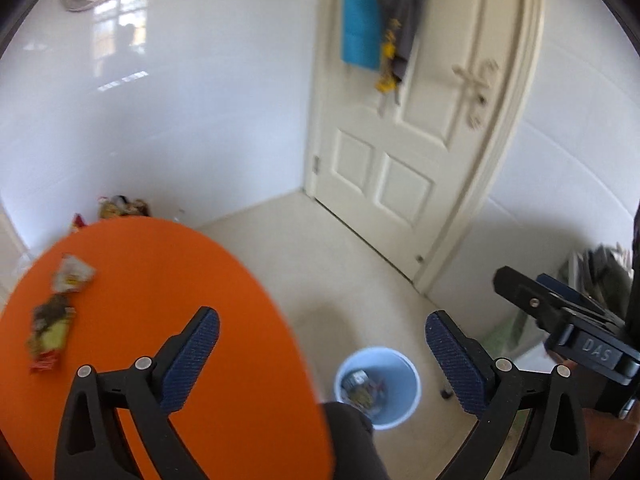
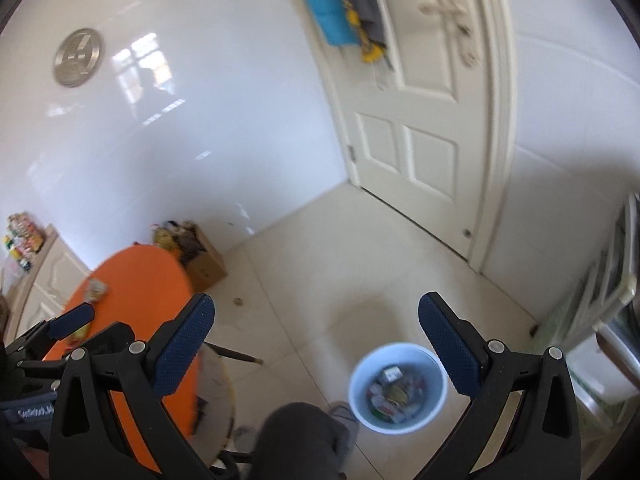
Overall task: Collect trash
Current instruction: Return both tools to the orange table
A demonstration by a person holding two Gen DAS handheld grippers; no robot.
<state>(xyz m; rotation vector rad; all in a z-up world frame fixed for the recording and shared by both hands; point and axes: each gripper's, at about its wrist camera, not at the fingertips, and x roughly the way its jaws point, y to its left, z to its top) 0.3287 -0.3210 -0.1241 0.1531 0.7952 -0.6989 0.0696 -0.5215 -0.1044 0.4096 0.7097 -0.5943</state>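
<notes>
Left wrist view is showing the left gripper (image 1: 322,354) with jaws wide apart, holding nothing, above the orange table (image 1: 168,300) edge; two wrappers (image 1: 56,316) are lying on the table. The right gripper (image 2: 316,342) is also gaping, hanging over the blue bin (image 2: 362,376) on the floor, with trash inside

Wrappers (image 1: 60,308) on table (image 1: 168,280), bin (image 1: 378,386) on floor to its right

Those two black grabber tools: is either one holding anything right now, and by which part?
Nothing is held. The left gripper and the right gripper both have their jaws wide apart, empty. Wrappers lie untouched on the orange table.
</notes>
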